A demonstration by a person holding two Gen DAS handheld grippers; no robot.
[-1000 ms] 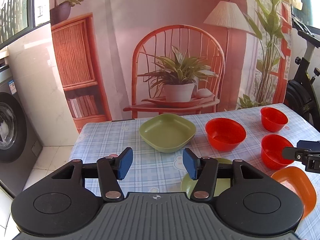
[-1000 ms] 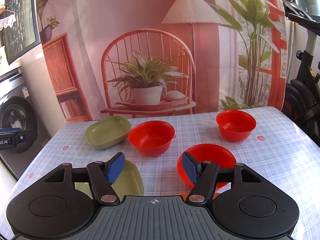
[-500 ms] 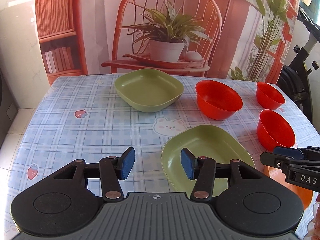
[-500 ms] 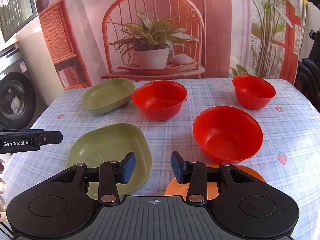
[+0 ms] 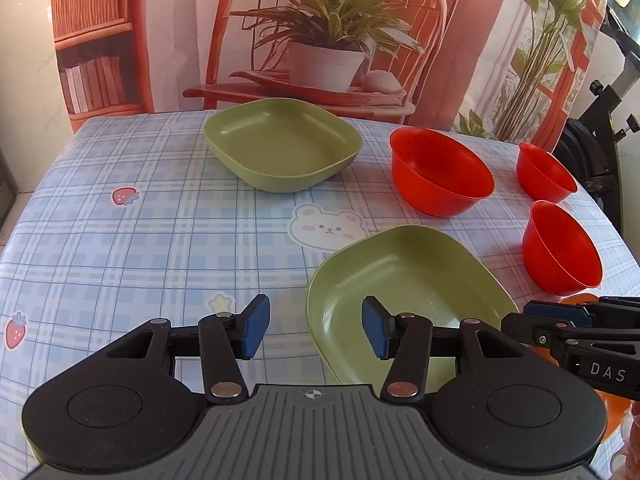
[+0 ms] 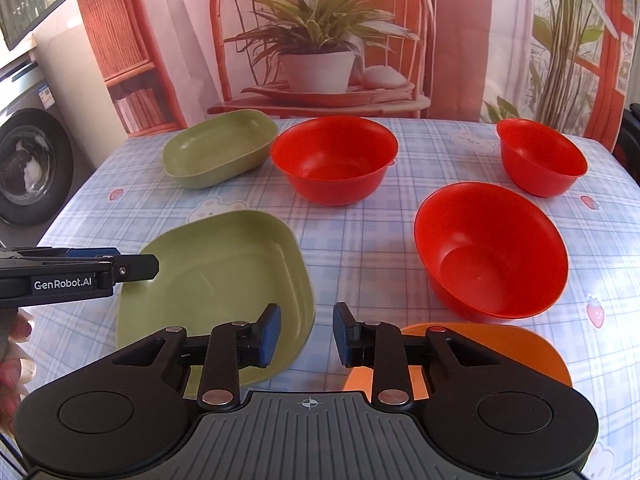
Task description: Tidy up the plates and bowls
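Left gripper (image 5: 316,334) gapes, empty, over the near rim of the shallow green plastic plate (image 5: 404,292); right gripper (image 6: 306,336) spread too, between that plate and the flat orange plate (image 6: 516,350).

"GenRobot.AI" showing in white letters on black side of left gripper (image 6: 132,267), seen from right wrist view. "DAS" showing in white on black body of right gripper (image 5: 524,316), seen from left wrist view, word possibly running on beyond frame edge.
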